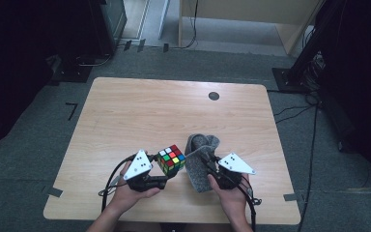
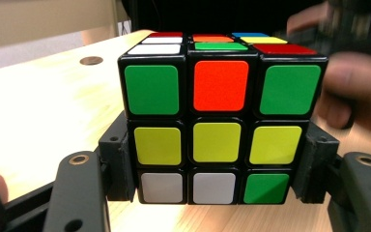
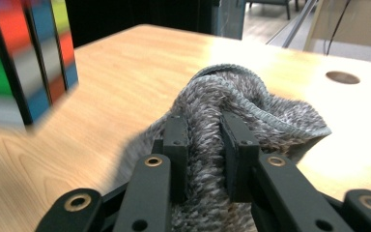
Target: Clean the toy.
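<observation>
Left tool point(image 1: 163, 180) clamps the cube point(image 1: 171, 159) across its lower layers, held just above the bench point(image 1: 140, 111). Right tool point(image 1: 207, 162) pinches a fold of the grey cloth point(image 1: 200, 162), beside the cube. To wipe well, the cube should be kept steady and square while the cloth meets one face flat, without snagging on an edge.

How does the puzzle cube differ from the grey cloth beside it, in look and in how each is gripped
The puzzle cube is rigid, square-edged and many-coloured; the grey cloth is soft, fuzzy and bunched. The left gripper clamps the cube by its two opposite sides; the right gripper pinches a fold of the cloth. Both are held over the wooden table, close together.
</observation>
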Motion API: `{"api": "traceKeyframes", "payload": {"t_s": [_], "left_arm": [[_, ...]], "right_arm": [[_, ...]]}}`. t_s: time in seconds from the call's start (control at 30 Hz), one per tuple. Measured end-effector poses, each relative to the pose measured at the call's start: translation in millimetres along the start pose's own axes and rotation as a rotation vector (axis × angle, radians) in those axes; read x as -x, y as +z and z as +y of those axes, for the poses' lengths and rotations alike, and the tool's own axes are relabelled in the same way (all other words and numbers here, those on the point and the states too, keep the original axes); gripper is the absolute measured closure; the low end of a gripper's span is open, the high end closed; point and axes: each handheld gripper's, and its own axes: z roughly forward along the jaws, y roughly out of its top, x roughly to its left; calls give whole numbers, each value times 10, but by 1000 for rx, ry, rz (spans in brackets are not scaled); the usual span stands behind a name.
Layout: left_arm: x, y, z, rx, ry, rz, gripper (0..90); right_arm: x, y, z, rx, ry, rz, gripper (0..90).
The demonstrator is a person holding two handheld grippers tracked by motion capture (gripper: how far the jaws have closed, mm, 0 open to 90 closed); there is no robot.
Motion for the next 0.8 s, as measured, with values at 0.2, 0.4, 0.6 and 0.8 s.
{"api": "traceKeyframes", "payload": {"t_s": [0.2, 0.4, 0.6, 0.8], "left_arm": [[-195, -92, 1, 67, -164, 21, 339], [-295, -153, 12, 101, -235, 43, 339], [-247, -98, 11, 114, -283, 20, 339], [-143, -16, 13, 110, -291, -25, 339]], "right_arm": [[15, 92, -108, 16, 1, 17, 547], [-86, -5, 16, 162, -7, 64, 361], [-443, 150, -67, 155, 7, 224, 293], [-714, 204, -124, 200, 17, 209, 224]]}}
